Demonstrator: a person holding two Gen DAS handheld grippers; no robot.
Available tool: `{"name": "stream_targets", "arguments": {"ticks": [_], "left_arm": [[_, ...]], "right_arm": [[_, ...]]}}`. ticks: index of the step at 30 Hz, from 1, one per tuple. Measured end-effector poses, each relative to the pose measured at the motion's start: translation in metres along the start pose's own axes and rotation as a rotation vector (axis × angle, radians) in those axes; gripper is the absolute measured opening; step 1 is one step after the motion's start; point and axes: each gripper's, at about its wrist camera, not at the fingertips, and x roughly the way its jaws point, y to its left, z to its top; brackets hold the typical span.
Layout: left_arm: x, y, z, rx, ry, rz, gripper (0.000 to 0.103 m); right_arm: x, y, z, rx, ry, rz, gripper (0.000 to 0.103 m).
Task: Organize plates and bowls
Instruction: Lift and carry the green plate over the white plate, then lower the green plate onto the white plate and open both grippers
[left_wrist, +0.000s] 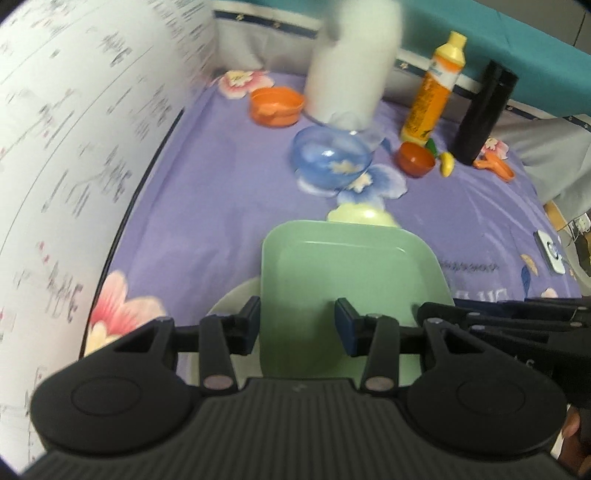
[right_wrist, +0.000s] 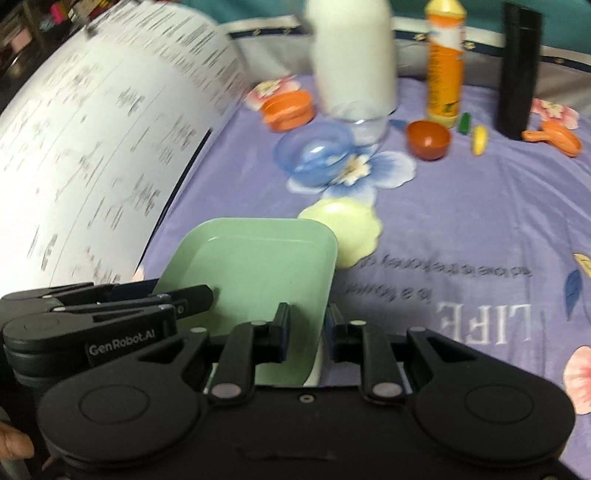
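Over the near edge of the green square plate (left_wrist: 347, 266), the left gripper (left_wrist: 297, 326) sits with its fingers spread apart; one pad (left_wrist: 253, 314) lies at the plate's left edge, the other over the plate's inner surface. Whether either pad touches the plate cannot be told from the left wrist view. Nothing is clamped between them.

Right gripper (right_wrist: 306, 332) straddles the plate's right rim: one finger (right_wrist: 282, 325) over the inside of the plate, the other outside it. Gap is narrow, with the rim between the pads. Frames are blurred, so firm contact cannot be confirmed; it reads as closed on the rim.

Green square plate rests on the purple floral cloth (right_wrist: 461, 221), with a pale rounded dish edge (left_wrist: 231, 299) showing under its left side. Just beyond the plate's far edge lies a pale yellow scalloped plate (right_wrist: 347, 229), partly covered by it. Farther beyond the plate: a clear blue bowl (right_wrist: 314, 151), an orange bowl (right_wrist: 288, 109), a small red-brown bowl (right_wrist: 428, 138), and a white bottle (right_wrist: 352, 55). Beyond and right of the plate: an orange juice bottle (right_wrist: 445, 66) and a black cylinder (right_wrist: 517, 70). Left of the plate stands a large white printed sheet (right_wrist: 92, 147).
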Motion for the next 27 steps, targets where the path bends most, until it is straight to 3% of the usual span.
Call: {"name": "stream_targets", "arguments": {"ticks": [10,23,27], "left_arm": [[0.013,0.028,-0.039,-0.009,0.084,-0.012,0.041],[0.021,0.031,-0.037,-0.033,0.073,-0.006,0.045],[0.018,0.025,-0.037,0.019,0.057,0.023,0.060]], "right_arm": [[0.019,0.022,-0.023,-0.031,0.106,0.010,0.021],[0.036,0.020,-0.031,-0.021,0.171,0.014,0.022],[0.036,0.019,-0.029,-0.016,0.170,0.039,0.038]]}}
